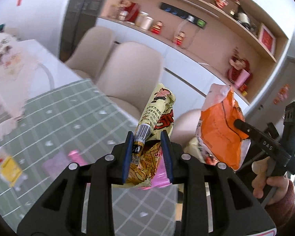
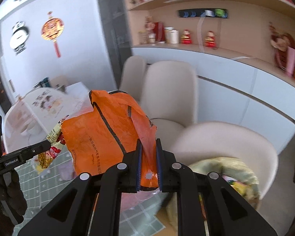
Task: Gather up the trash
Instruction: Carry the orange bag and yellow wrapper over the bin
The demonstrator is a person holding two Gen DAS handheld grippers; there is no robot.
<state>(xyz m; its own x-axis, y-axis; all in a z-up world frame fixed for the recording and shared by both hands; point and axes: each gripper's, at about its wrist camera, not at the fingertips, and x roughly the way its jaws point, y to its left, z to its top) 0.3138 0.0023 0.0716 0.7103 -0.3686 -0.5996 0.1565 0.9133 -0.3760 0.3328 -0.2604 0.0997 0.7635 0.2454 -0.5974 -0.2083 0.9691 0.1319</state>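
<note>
Two grippers grip trash: left gripper [image 1: 147, 153] clamps a yellow snack wrapper [image 1: 157, 116] at centre frame; right gripper [image 2: 149, 163] pinches an orange plastic bag [image 2: 104, 133] above the green checked tablecloth [image 1: 68, 114].

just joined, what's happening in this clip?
A person is clearing trash off a table with a claw in each hand. The left claw is shut on a yellow snack wrapper, held up above the green checked tablecloth. The right claw is shut on an orange plastic bag, held up next to the wrapper. A yellow packet and a pink wrapper are on the tablecloth, not yet collected.
</note>
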